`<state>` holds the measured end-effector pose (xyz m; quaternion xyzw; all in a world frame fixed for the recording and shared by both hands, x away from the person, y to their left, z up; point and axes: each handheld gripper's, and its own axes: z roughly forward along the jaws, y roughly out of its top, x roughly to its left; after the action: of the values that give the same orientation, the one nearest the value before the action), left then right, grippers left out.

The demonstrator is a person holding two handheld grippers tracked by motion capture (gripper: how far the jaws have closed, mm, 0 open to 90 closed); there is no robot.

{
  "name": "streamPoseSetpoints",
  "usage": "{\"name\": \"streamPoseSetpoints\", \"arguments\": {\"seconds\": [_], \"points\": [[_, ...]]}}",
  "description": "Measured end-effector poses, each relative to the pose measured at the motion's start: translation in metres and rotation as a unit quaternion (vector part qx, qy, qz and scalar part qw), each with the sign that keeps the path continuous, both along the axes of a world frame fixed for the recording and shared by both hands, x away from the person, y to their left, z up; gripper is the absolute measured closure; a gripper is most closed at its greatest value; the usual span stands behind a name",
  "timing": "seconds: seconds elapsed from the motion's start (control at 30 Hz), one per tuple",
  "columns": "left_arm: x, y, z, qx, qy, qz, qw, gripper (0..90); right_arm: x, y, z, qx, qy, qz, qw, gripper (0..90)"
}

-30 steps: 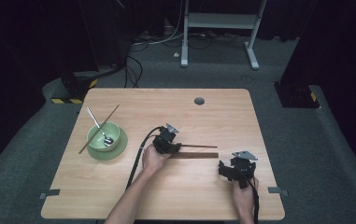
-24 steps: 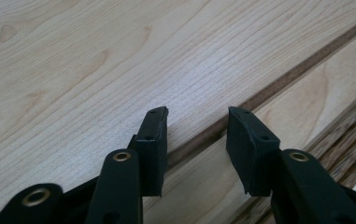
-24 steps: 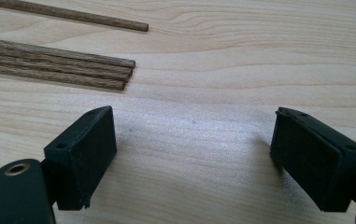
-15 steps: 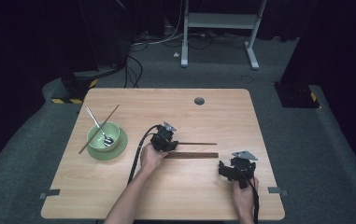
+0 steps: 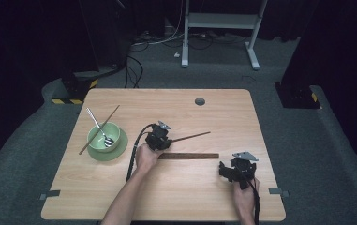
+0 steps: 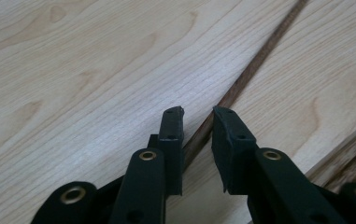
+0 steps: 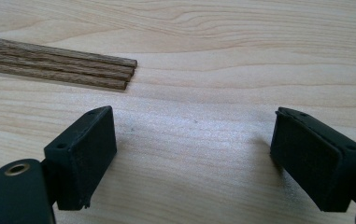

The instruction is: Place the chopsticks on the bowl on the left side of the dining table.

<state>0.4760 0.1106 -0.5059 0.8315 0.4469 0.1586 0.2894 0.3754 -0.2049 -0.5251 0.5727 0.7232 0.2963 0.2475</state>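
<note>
My left gripper (image 5: pixel 167 138) (image 6: pixel 198 116) points right at the table's middle. Its jaws have just been closing and stand a narrow gap apart. A single dark wooden chopstick (image 5: pixel 192 136) (image 6: pixel 259 56) runs between them and out to the right, and a sliver of space still shows beside it. A bundle of chopsticks (image 5: pixel 189 156) (image 7: pixel 59 67) lies flat just in front of that hand. My right gripper (image 5: pixel 224 168) (image 7: pixel 193 114) rests near the table's right front, wide open with nothing between its jaws, facing the end of the bundle.
A green bowl (image 5: pixel 102 133) on a green plate (image 5: pixel 120 149) sits at the left of the wooden table (image 5: pixel 223 117). A metal spoon (image 5: pixel 96 124) stands in it and one chopstick (image 5: pixel 113 112) leans across its rim. A round cable hole (image 5: pixel 199 101) marks the far edge.
The left gripper has shifted slightly left. The single chopstick now angles up to the right, where before it lay level. The right gripper has not moved.
</note>
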Motion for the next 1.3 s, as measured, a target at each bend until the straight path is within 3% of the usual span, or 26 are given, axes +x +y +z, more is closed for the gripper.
{"name": "streamPoseSetpoints", "arguments": {"seconds": [0.37, 1.3], "points": [[0.001, 0.012, -0.001, -0.007, 0.001, 0.002, 1.0000, 78.7, 0.000, 0.000, 0.000, 0.000, 0.000, 0.001, 1.0000, 13.9], [-0.004, 0.045, 0.001, 0.010, 0.005, 0.028, 0.9995, 83.3, 0.000, 0.000, 0.000, 0.000, 0.000, 0.001, 1.0000, 13.9]]}}
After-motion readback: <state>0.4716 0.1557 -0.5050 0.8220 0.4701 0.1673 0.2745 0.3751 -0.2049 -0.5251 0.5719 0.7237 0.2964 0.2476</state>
